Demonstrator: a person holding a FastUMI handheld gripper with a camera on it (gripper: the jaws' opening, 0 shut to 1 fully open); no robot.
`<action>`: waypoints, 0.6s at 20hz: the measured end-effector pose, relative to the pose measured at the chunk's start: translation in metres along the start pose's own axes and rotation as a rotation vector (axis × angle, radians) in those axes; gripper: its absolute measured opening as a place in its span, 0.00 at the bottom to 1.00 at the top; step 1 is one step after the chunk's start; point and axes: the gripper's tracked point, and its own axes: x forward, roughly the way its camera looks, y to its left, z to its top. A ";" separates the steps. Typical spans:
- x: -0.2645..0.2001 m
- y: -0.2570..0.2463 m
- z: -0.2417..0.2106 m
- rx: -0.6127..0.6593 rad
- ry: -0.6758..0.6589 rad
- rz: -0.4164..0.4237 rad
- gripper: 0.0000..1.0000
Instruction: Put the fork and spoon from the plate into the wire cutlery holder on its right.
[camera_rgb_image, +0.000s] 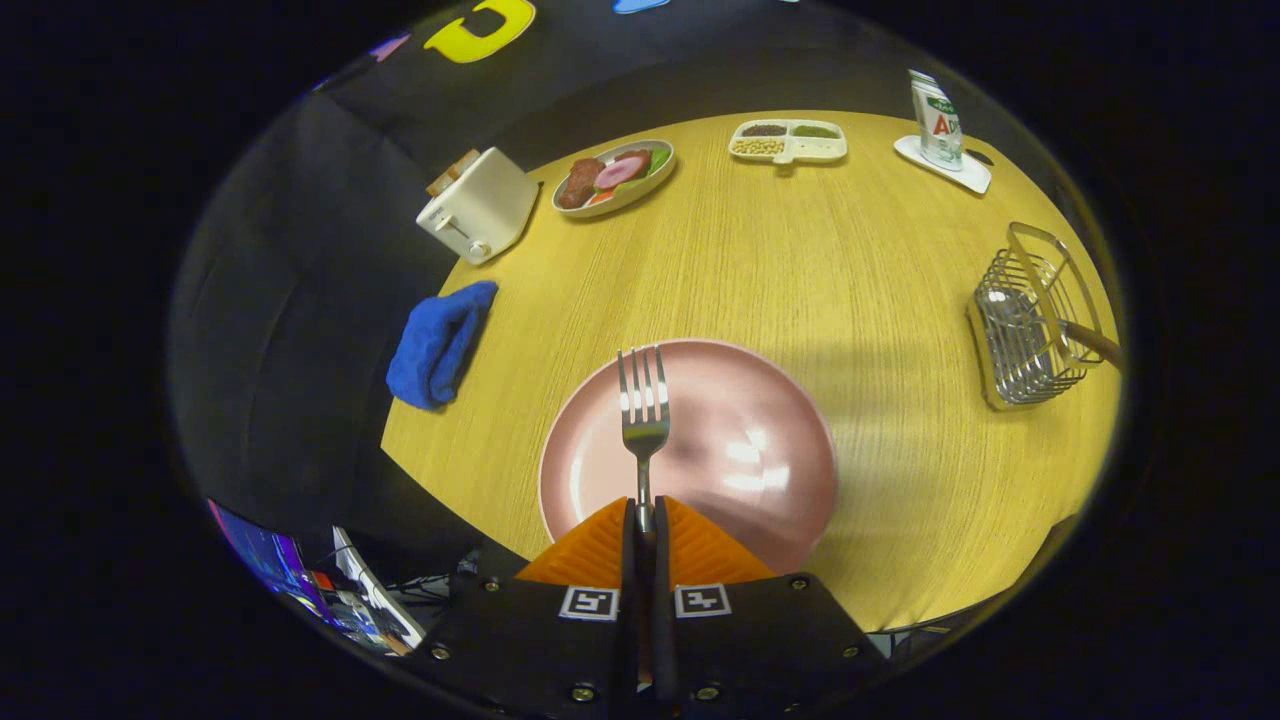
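The shiny steel fork (644, 420) pointed straight ahead, tines up-frame, its handle clamped between the gripper's (645, 520) closed fingers, above the round pink plate (760, 440). The wire cutlery holder (1030, 320) stood far right on the yellow wooden table (800, 260).

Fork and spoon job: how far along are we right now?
Looks about half done. A wooden-handled utensil, probably the spoon, already sits in the wire cutlery holder. In hand: the gripper is shut on the fork, held over the pink plate, which holds no other cutlery. Left: carry the fork right and drop it into the holder.
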 end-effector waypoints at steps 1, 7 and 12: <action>-0.006 -0.006 0.007 0.016 -0.018 -0.005 0.06; -0.047 -0.057 0.046 0.106 -0.126 -0.063 0.06; -0.077 -0.105 0.065 0.192 -0.190 -0.112 0.06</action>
